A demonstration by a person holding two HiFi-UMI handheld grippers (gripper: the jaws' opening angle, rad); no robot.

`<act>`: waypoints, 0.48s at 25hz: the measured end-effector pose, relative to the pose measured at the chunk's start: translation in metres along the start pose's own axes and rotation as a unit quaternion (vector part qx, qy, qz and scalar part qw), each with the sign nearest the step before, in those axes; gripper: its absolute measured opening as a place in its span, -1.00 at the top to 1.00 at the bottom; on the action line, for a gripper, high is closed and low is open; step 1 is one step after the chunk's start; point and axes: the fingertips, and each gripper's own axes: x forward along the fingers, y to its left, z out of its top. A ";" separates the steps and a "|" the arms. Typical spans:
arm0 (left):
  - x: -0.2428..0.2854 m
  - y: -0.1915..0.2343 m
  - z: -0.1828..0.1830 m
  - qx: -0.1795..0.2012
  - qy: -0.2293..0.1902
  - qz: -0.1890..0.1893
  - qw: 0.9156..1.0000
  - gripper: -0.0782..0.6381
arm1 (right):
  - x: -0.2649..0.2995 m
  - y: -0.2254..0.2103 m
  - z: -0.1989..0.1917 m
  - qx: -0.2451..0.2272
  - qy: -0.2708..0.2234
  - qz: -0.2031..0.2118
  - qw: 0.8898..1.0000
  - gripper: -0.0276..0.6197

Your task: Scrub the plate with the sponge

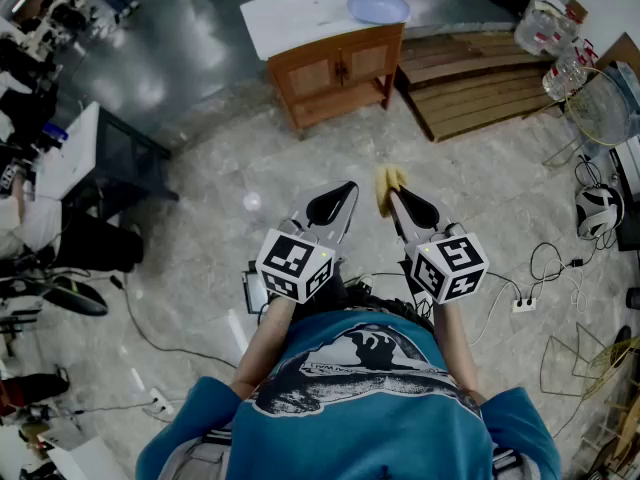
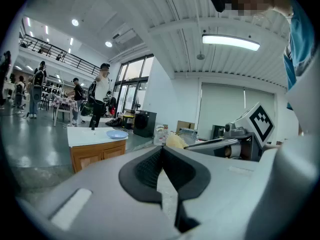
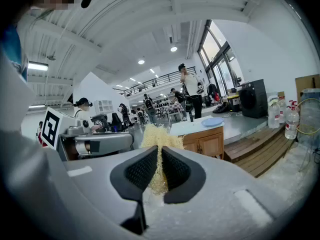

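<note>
1. A person in a blue shirt (image 1: 350, 408) stands on a pale stone floor (image 1: 200, 258). Both grippers are held out in front, side by side and near each other.
2. The left gripper (image 1: 340, 196) has its jaws together with nothing between them. Its own view shows the dark ribbed pads (image 2: 150, 168) meeting at the tips.
3. The right gripper (image 3: 160, 160) is clamped on the sponge (image 3: 157, 138). The sponge is a yellow, fibrous pad squeezed between the pads and bulging out past the jaw tips.
4. In the head view the sponge shows as a yellow tuft at the tip of the right gripper, just beside the tip of the left gripper.
5. The plate (image 1: 378, 8) is light blue and lies flat on the white top (image 1: 300, 13) of a small wooden cabinet (image 1: 335, 68). It sits at the right end of the top, with its rim reaching the right edge.
6. Both grippers and the sponge are well apart from the plate and the cabinet, across a stretch of floor.
7. A low wooden platform (image 1: 470, 88) lies just beside the cabinet on its right. Clear bottles (image 3: 291, 123) stand at the platform's far end.
8. Cables (image 1: 545, 263) trail over the floor on the person's right.
9. Several people (image 3: 189, 91) stand in the hall behind the cabinet.
</note>
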 end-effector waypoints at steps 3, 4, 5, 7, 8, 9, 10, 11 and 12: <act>-0.002 -0.002 -0.003 -0.003 0.000 0.001 1.000 0.73 | -0.002 -0.003 -0.004 0.002 0.003 -0.004 1.000 0.83; -0.002 -0.002 -0.003 -0.003 0.000 0.001 1.000 0.73 | -0.002 -0.004 -0.004 0.002 0.002 -0.005 1.000 0.83; -0.002 -0.002 -0.003 -0.003 -0.001 0.002 1.000 0.73 | -0.003 -0.004 -0.004 0.002 0.001 -0.005 1.000 0.83; -0.003 -0.002 -0.002 -0.004 -0.002 0.002 1.000 0.73 | -0.003 -0.003 -0.003 0.005 -0.004 -0.003 1.000 0.83; -0.003 -0.003 -0.002 -0.004 -0.002 0.002 1.000 0.73 | -0.004 -0.002 -0.003 0.007 -0.007 -0.001 1.000 0.83; -0.003 -0.004 -0.003 -0.004 -0.002 0.002 1.000 0.73 | -0.005 -0.002 -0.004 0.008 -0.008 0.001 1.000 0.82; -0.003 -0.005 -0.003 -0.004 -0.002 0.003 1.000 0.73 | -0.006 -0.002 -0.005 0.008 -0.007 0.001 1.000 0.82; -0.004 -0.006 -0.004 -0.004 -0.001 0.004 1.000 0.73 | -0.007 -0.003 -0.006 0.007 -0.005 0.001 1.000 0.82; -0.005 -0.007 -0.005 -0.004 0.000 0.005 1.000 0.73 | -0.008 -0.003 -0.008 0.006 -0.003 0.001 1.000 0.82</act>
